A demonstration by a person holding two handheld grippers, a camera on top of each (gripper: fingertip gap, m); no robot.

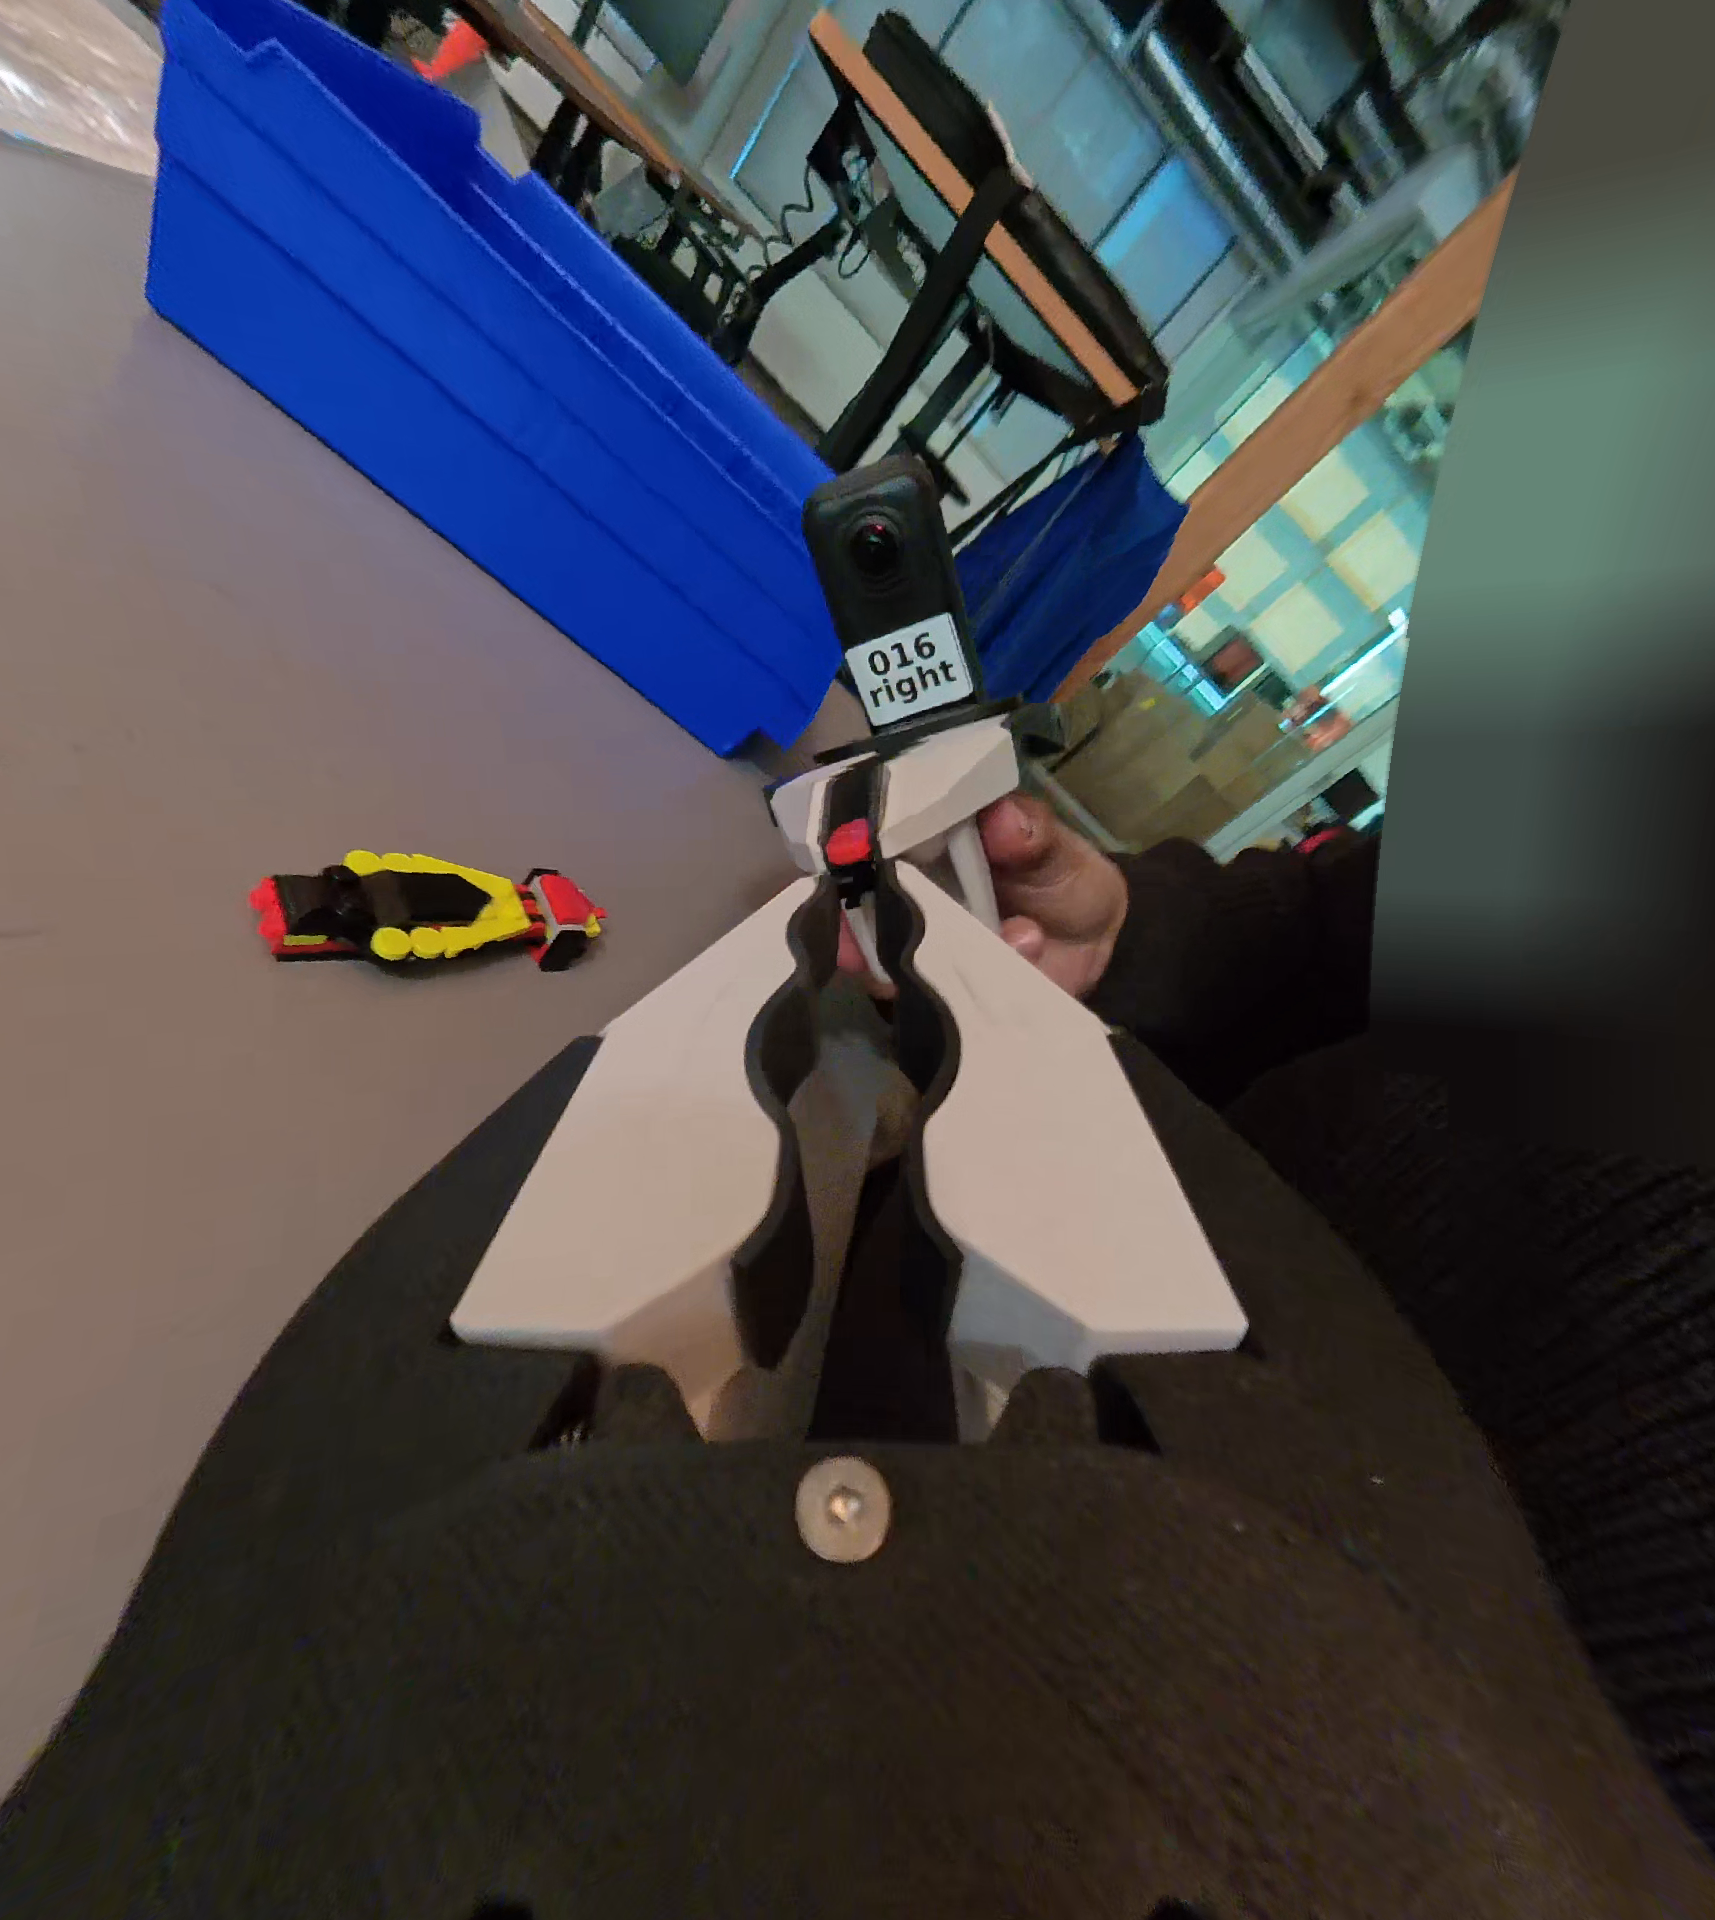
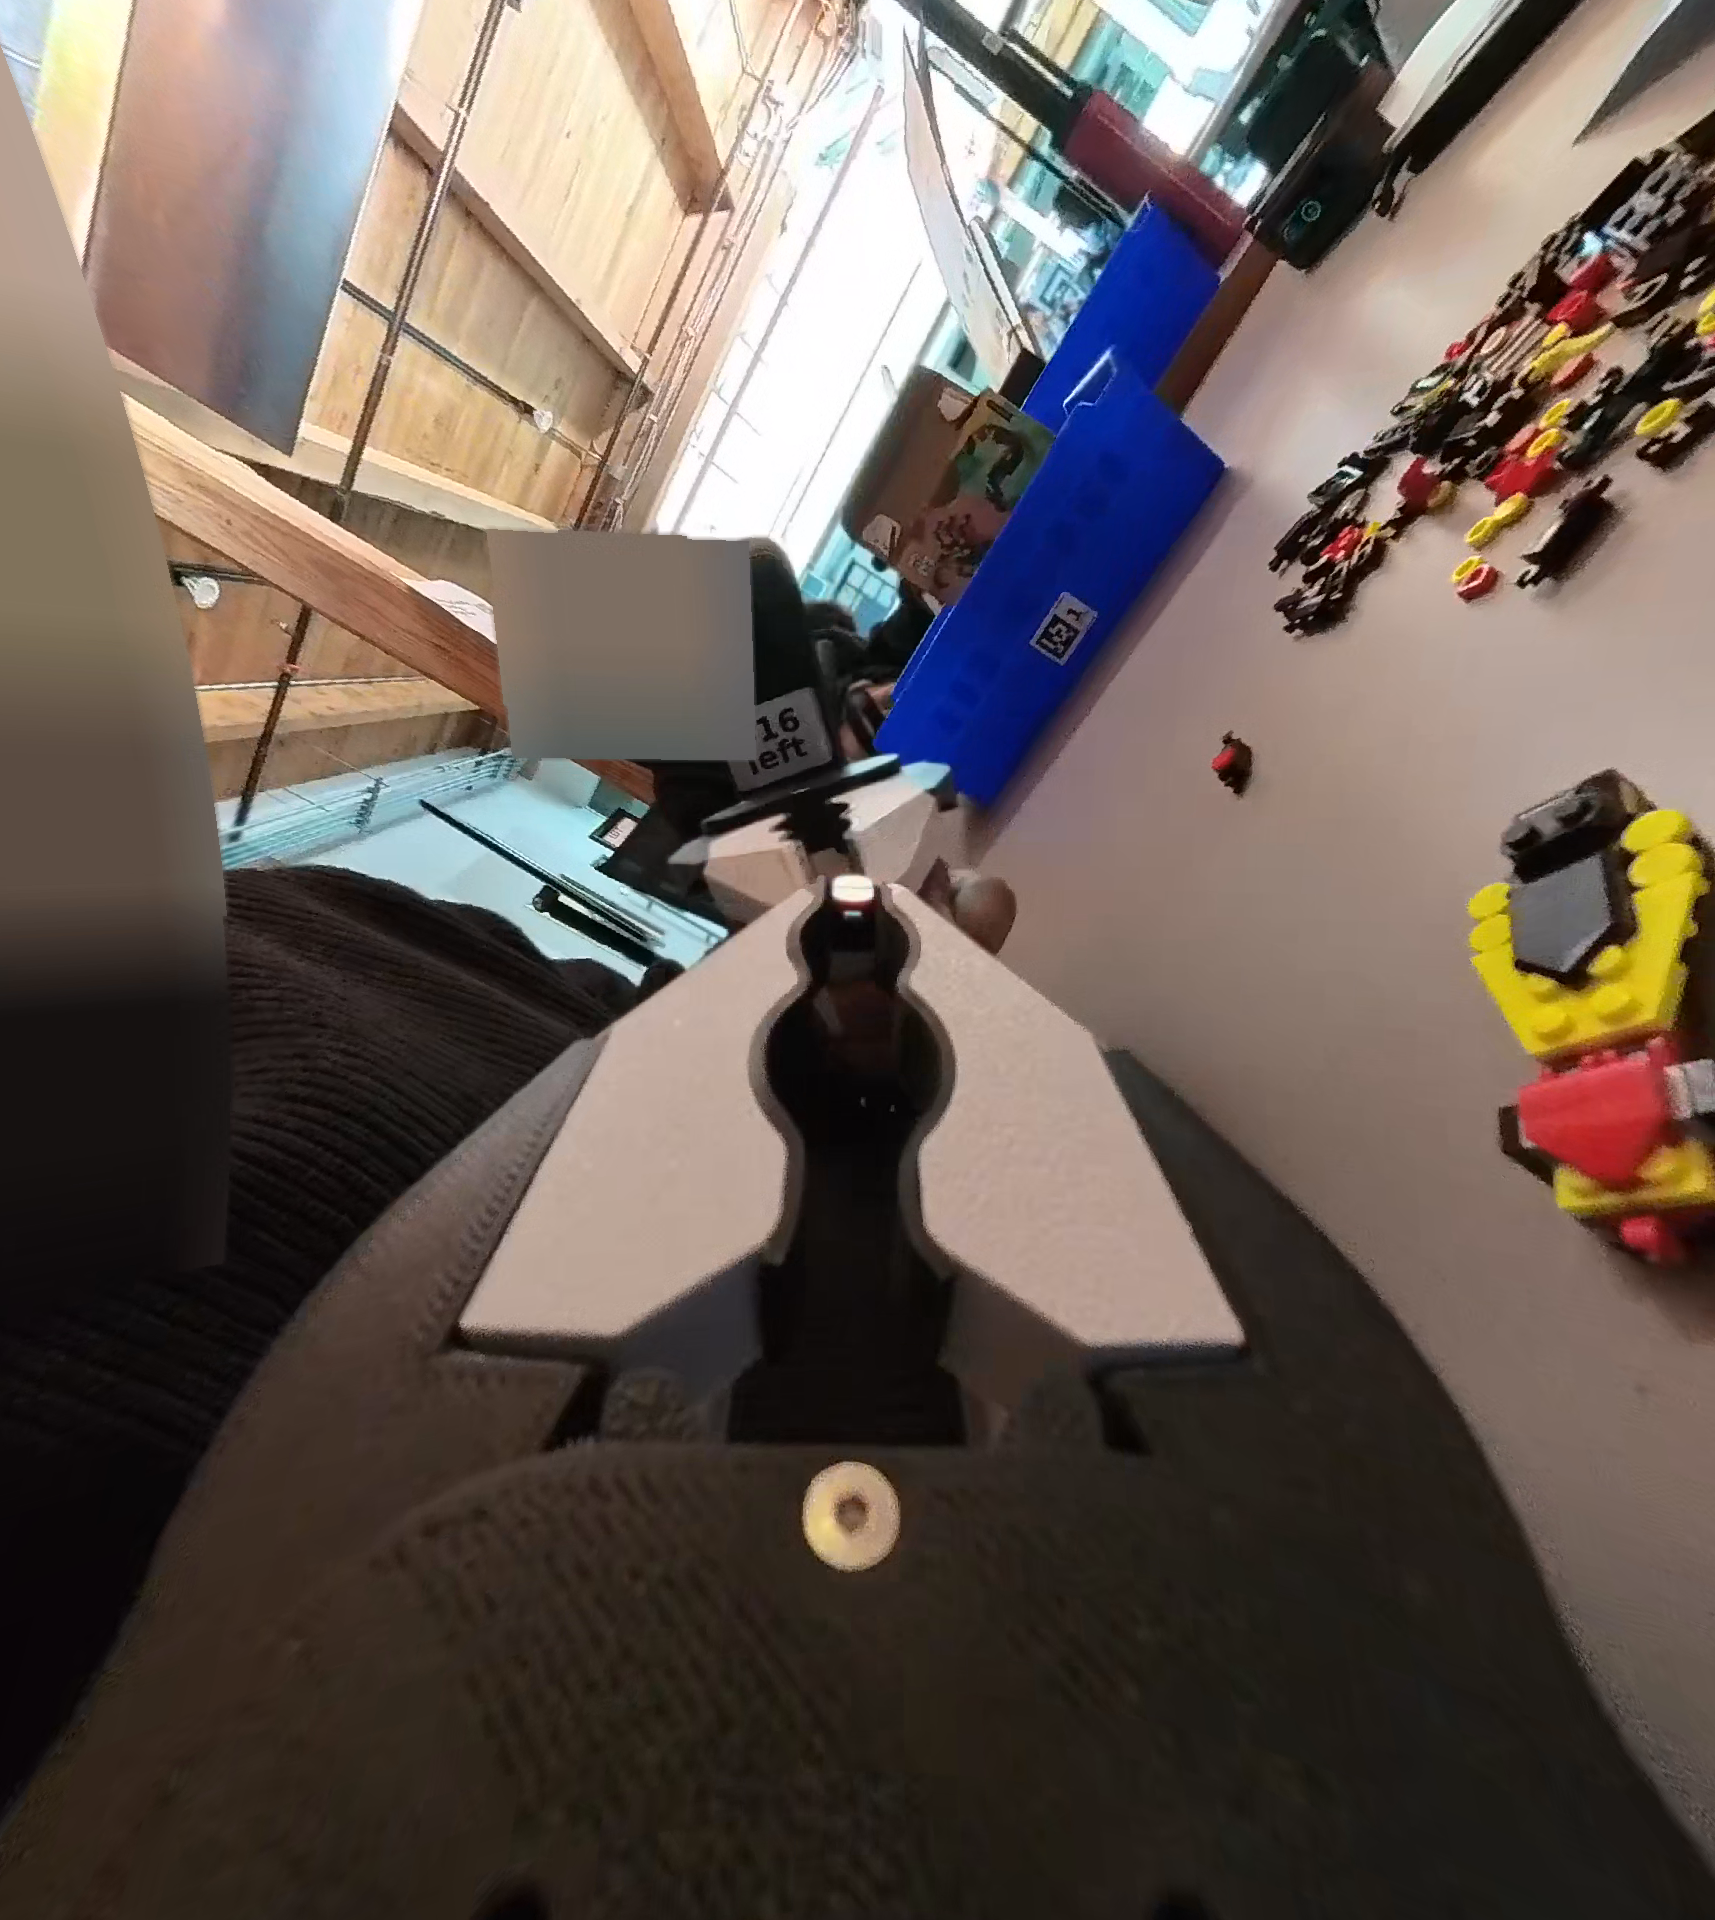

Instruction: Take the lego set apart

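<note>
The yellow, red and black lego car (image 1: 427, 912) lay on the grey table (image 1: 157, 644), well to the left of the left gripper (image 1: 848, 894) and to the right of the right gripper (image 2: 853, 899), its long axis pointing toward neither. Both grippers met tip to tip in the air, jaws nearly shut on one small red and black piece (image 1: 850, 844) held between them.

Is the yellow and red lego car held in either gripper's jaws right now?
No. The lego car lies on the grey table, apart from both grippers, which meet tip to tip on a small red and black piece.
</note>
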